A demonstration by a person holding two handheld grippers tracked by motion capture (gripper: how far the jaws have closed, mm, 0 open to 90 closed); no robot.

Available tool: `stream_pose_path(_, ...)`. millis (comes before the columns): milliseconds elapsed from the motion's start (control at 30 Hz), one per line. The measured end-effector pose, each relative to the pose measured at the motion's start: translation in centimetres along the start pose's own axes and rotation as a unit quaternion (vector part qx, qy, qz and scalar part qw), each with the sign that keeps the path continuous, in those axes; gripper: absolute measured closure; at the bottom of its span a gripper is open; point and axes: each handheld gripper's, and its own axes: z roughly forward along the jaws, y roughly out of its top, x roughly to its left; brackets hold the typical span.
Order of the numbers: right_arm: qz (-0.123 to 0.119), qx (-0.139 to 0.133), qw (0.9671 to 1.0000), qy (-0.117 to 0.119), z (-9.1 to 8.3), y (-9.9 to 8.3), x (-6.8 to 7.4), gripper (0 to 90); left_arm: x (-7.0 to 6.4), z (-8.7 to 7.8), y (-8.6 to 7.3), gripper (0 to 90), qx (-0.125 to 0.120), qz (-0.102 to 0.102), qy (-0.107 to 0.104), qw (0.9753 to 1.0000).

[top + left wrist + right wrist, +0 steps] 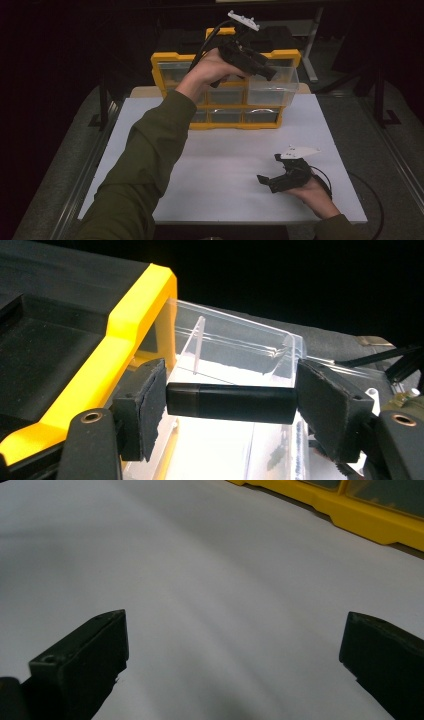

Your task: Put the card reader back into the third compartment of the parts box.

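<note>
One black stick is clamped in the left gripper over one clear drawer; the right gripper jaws gape.

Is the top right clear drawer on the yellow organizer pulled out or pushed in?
Pulled out. The clear drawer juts forward from the yellow organizer, beyond the drawer fronts beside and below it. The left gripper holds a black stick over its open top.

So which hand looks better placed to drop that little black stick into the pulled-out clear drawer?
The left. Its left gripper already clamps the black stick end to end, right above the open clear drawer. The right gripper sits open low over the white table, well away from the drawer.
</note>
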Motion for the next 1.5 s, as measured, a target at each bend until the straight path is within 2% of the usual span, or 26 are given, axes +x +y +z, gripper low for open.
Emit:
stream_pose_path(133,0.000,0.000,1.0000,0.000,0.0,0.0,0.0,0.0,-0.1,-0.1,0.0,25.0,-0.011,-0.001,0.004,0.9999)
stream_pose_path(333,0.001,0.002,1.0000,0.000,0.0,0.0,0.0,0.0,-0.2,-0.6,-0.3,24.5,-0.019,-0.005,0.005,0.9998)
stream_pose_path(533,-0.001,0.004,1.0000,-0.001,0.1,-0.1,-0.1,0.0,-0.4,-2.0,-1.0,23.5,-0.019,-0.004,0.011,0.9998)
stream_pose_path(700,-0.001,0.005,1.0000,-0.002,0.1,-0.2,-0.1,0.0,-0.3,-3.2,-1.5,21.7,-0.027,-0.011,0.014,0.9995)
stream_pose_path(867,0.001,0.006,1.0000,-0.001,0.1,-0.4,-0.2,0.0,-0.5,-4.0,-2.1,18.9,-0.020,-0.008,0.023,0.9995)
stream_pose_path(1267,0.002,0.006,1.0000,-0.003,0.0,-0.4,-0.1,0.0,-1.0,-5.8,-5.0,13.6,-0.023,-0.013,0.035,0.9990)
stream_pose_path(1500,-0.002,0.008,1.0000,-0.004,-0.1,-0.5,0.0,0.0,-1.5,-6.5,-7.8,13.3,-0.029,-0.027,0.039,0.9984)
